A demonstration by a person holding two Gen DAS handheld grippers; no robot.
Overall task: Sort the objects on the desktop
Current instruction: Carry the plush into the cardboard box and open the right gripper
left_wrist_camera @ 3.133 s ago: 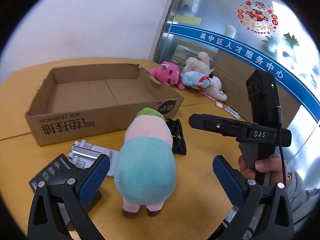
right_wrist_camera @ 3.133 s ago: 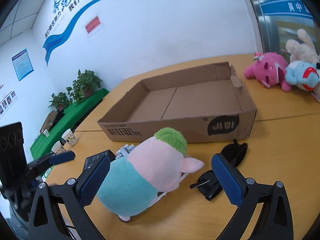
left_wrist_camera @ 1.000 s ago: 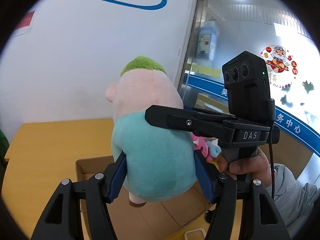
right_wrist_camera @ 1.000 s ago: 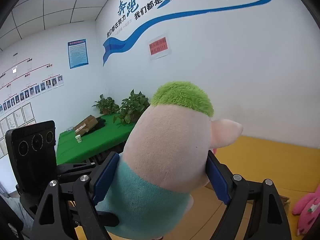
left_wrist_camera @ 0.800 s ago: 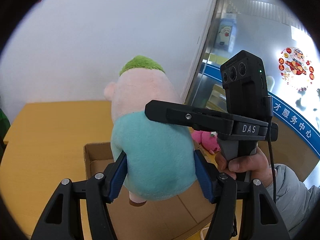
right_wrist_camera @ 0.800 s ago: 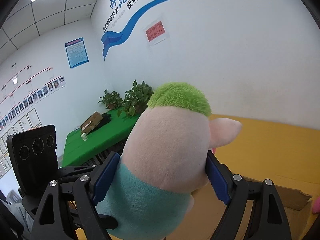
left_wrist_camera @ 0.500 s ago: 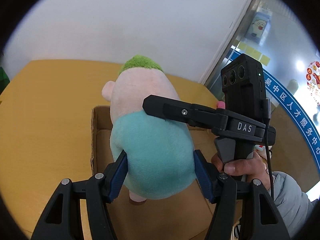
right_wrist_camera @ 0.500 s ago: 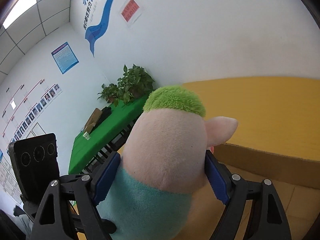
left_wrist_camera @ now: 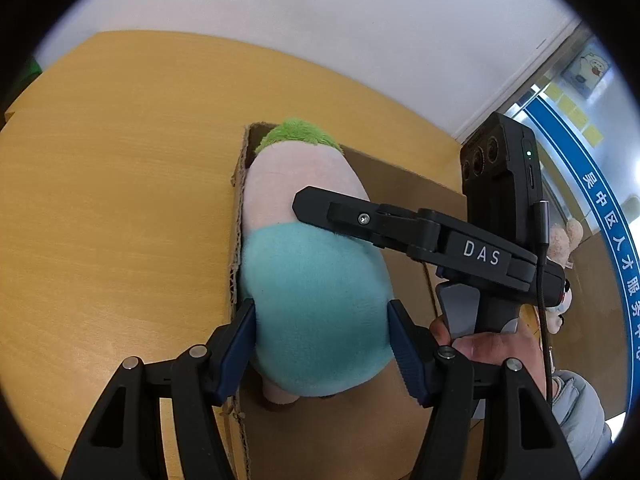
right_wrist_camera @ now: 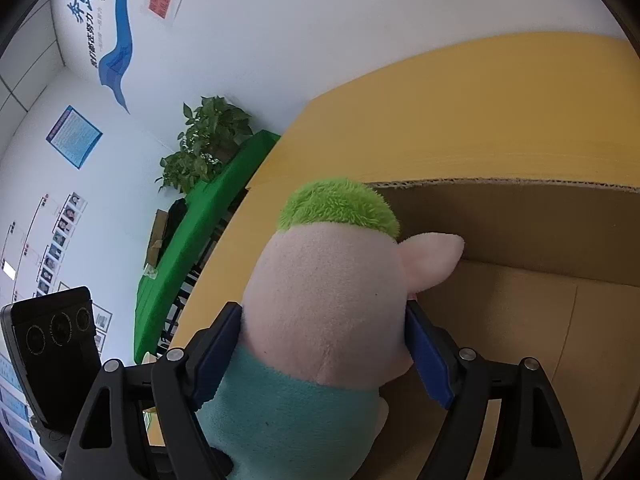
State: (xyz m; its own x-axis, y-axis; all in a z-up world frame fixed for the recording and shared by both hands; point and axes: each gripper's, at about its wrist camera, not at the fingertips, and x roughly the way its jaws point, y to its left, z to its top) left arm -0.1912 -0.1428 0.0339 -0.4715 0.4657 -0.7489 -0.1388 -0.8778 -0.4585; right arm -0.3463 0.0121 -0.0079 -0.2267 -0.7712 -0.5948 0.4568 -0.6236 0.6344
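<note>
A plush toy (left_wrist_camera: 316, 300) with a pink head, green hair and a teal body hangs inside the open cardboard box (left_wrist_camera: 237, 240), close to its left wall and far corner. My left gripper (left_wrist_camera: 322, 340) is shut on the teal body, with a blue pad pressed into each side. My right gripper (right_wrist_camera: 322, 344) is shut on the pink head (right_wrist_camera: 328, 300). One of its black fingers (left_wrist_camera: 340, 216) lies across the toy in the left wrist view. The toy's feet are low over the box floor (left_wrist_camera: 360, 420); whether they touch it I cannot tell.
The box stands on a yellow wooden table (left_wrist_camera: 120, 200). A person's hand (left_wrist_camera: 480, 344) holds the right gripper's handle. Other plush toys (left_wrist_camera: 560, 240) lie by the glass wall at the right. Beyond the table edge are a green table (right_wrist_camera: 192, 248) and potted plants (right_wrist_camera: 208, 140).
Both grippers have come down with the plush toy, from high over the table into the box. Both views now tilt downward. The grips on the body and head look unchanged.
</note>
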